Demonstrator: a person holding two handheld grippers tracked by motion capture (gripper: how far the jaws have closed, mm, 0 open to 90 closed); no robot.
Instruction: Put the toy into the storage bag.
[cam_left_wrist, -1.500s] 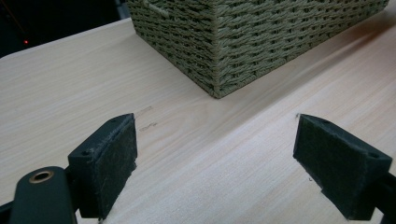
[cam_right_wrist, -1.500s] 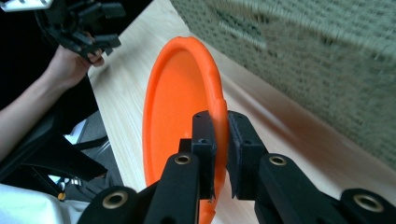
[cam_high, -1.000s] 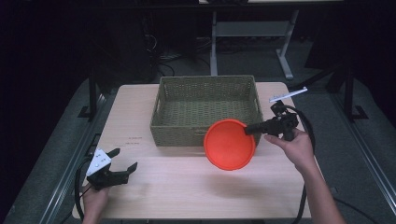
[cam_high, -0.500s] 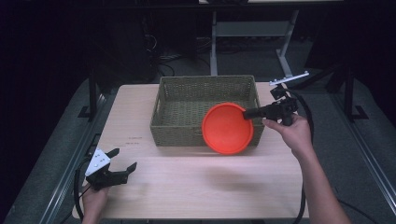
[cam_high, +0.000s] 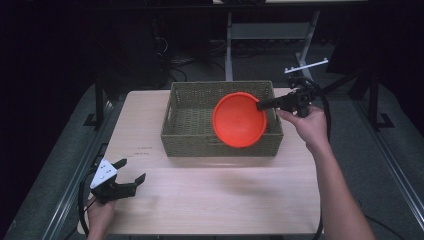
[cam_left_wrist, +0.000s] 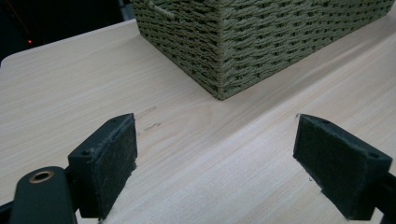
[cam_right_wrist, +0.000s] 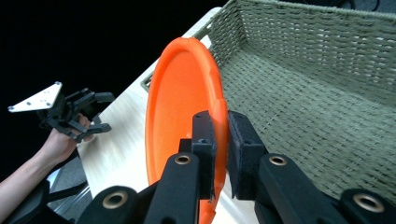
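Note:
An orange bowl (cam_high: 239, 120) hangs tilted on edge above the right half of the woven basket (cam_high: 200, 145). My right gripper (cam_high: 260, 105) comes in from the right and is shut on the bowl's rim. In the right gripper view both pads pinch the bowl (cam_right_wrist: 177, 107) at its rim, with my right gripper (cam_right_wrist: 223, 149) over the basket's floor (cam_right_wrist: 327, 93). My left gripper (cam_high: 133, 169) rests low at the table's front left corner, open and holding nothing. In the left gripper view my left gripper (cam_left_wrist: 224, 163) stands wide apart over bare wood, facing the basket's corner (cam_left_wrist: 261, 42).
The light wooden table (cam_high: 215, 195) has the basket at its far middle. Behind the table stand a metal frame (cam_high: 230, 45) and a white bar (cam_high: 306, 65) on a dark floor. The left hand with its gripper (cam_right_wrist: 105, 112) also shows far off in the right gripper view.
My right gripper has lifted the orange bowl and carried it from in front of the basket's near wall to above the basket. The left gripper has stayed put.

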